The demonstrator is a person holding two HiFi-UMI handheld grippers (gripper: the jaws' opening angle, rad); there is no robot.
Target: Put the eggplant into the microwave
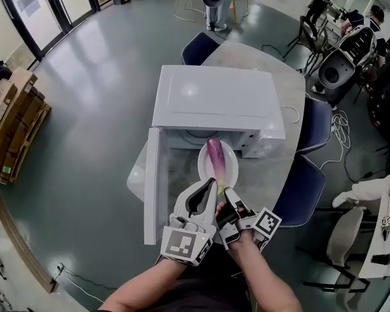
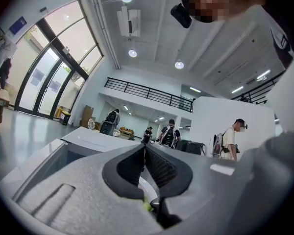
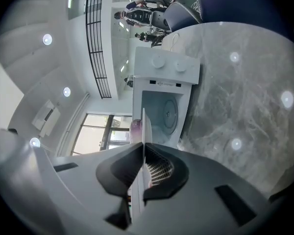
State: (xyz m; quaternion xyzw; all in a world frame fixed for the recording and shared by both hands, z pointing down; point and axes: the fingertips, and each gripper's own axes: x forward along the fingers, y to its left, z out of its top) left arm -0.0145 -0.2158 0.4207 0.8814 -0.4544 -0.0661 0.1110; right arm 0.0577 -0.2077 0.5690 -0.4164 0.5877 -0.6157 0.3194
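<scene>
The plate (image 1: 230,166) bearing the eggplant (image 1: 214,155) is clamped by its rim in the right gripper (image 3: 143,145) before the open microwave (image 1: 214,96), while the left gripper (image 2: 145,148) is held beside it, jaws pressed together on nothing.

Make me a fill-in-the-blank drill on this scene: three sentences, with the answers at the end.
1. On the white plate lies a purple ____.
2. The microwave has its door swung ____.
3. The gripper clamped on that plate's rim is the person's ____ one.

Missing words: eggplant; open; right.
</scene>
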